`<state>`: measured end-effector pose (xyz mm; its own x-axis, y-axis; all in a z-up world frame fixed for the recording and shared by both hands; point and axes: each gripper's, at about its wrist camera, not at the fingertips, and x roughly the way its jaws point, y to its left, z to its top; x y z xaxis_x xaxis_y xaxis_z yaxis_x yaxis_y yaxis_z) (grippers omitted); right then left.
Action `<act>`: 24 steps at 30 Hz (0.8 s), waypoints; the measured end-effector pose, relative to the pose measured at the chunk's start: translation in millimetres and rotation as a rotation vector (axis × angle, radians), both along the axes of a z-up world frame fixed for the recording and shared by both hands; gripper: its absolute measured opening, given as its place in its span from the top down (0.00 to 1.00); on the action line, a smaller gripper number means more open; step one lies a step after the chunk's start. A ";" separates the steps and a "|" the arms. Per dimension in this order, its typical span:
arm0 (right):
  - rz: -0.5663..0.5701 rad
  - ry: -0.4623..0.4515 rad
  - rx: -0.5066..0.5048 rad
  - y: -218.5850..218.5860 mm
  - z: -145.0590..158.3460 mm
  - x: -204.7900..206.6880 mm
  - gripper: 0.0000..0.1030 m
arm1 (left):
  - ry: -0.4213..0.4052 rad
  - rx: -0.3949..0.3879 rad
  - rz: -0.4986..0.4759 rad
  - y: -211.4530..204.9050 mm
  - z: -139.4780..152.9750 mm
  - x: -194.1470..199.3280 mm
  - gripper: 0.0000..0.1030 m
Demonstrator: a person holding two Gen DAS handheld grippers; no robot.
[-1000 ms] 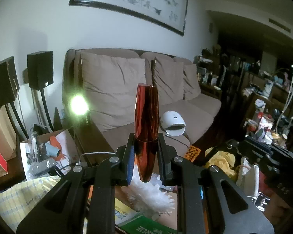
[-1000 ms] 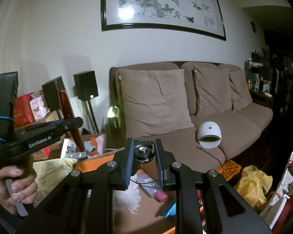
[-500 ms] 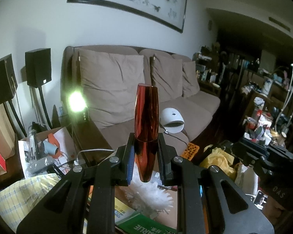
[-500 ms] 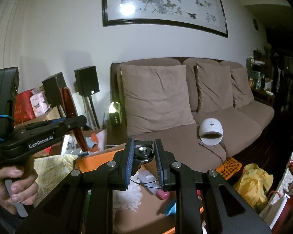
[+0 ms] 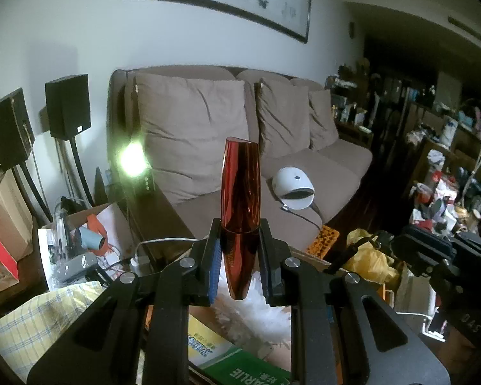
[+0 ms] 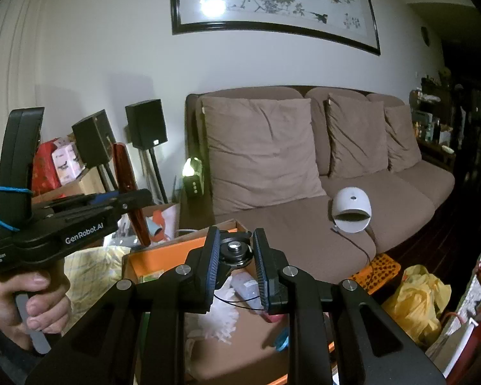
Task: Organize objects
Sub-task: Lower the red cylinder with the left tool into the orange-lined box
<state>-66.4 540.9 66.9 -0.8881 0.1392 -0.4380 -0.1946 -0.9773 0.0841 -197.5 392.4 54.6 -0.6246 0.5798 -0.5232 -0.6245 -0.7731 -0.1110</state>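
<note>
Shiny red tube (image 5: 240, 199) stands upright, pinched in left tongs (image 5: 240, 256), up in air in front of brown sofa (image 5: 320, 166). Right tongs (image 6: 233, 268) spread, nothing between them, over orange box (image 6: 150, 261) full of small stuff. Hand (image 6: 32, 304) grips left handle.
</note>
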 end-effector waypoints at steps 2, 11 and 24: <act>-0.004 -0.010 -0.003 1.2 -0.7 -1.0 0.80 | -0.002 -0.004 -0.003 0.6 -1.7 -0.1 0.82; -0.016 -0.047 -0.022 5.7 -6.5 -7.3 0.80 | -0.033 -0.046 -0.013 8.7 -12.8 -3.6 0.82; -0.008 -0.093 -0.015 2.4 -15.3 -12.9 0.80 | -0.050 -0.093 -0.031 14.9 -21.7 -1.9 0.82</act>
